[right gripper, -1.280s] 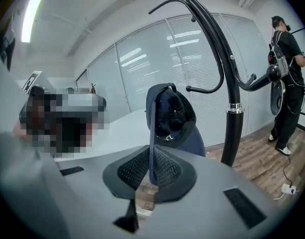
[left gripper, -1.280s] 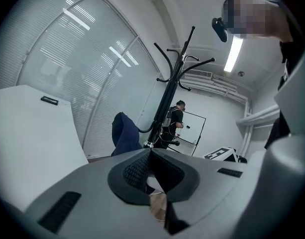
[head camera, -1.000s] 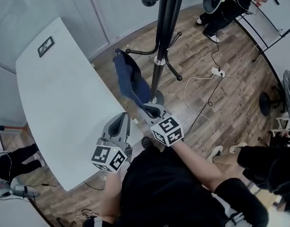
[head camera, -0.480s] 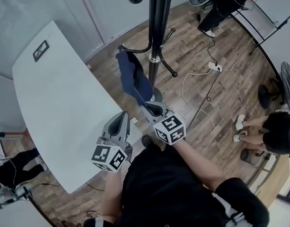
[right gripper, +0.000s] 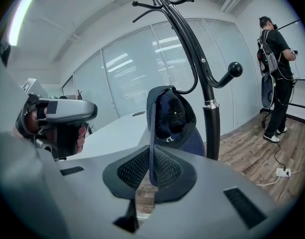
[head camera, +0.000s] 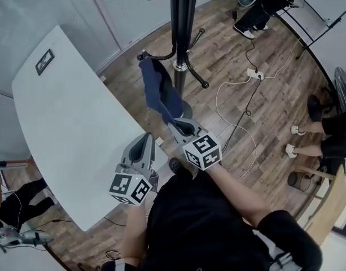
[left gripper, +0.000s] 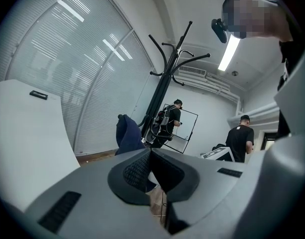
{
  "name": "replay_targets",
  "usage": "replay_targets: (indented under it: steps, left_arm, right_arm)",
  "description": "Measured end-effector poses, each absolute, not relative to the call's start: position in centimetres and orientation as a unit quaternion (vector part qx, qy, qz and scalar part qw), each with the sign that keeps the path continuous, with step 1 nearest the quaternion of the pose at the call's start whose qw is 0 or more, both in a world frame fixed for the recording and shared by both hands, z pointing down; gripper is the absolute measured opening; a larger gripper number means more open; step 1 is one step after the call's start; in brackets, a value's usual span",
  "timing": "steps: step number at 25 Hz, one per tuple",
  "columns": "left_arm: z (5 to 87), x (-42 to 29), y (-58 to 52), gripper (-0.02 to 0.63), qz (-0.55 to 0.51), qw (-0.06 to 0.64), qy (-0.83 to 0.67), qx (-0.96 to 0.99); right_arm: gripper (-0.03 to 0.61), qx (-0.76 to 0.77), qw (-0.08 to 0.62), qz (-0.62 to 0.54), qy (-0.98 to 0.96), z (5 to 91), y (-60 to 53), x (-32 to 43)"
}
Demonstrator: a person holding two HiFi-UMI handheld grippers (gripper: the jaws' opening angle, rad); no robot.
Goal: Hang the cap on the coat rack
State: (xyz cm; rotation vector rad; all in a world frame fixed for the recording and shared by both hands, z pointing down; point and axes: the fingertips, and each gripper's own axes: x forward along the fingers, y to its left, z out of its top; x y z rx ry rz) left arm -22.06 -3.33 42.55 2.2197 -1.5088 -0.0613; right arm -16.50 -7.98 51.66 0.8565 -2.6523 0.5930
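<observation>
Right gripper [head camera: 170,121] pinches the brim of the navy cap [head camera: 159,89], its crown up against a low hook of the black coat rack [head camera: 180,44]. Left gripper [head camera: 143,146] hangs over the white table [head camera: 60,123] edge, jaws pressed together on nothing. Wood floor [head camera: 240,61], a power strip [head camera: 255,73], blinds [right gripper: 132,68] behind.
</observation>
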Motion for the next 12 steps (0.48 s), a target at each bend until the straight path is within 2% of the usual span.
replay_targets:
  steps: [12]
  left_arm:
    - [42.3,-21.9,-3.8,0.015,-0.023,0.224,-0.542,0.809]
  right_arm:
    - [0.044,0.319,0.155,0.215,-0.91,53.0,-8.1,-14.8]
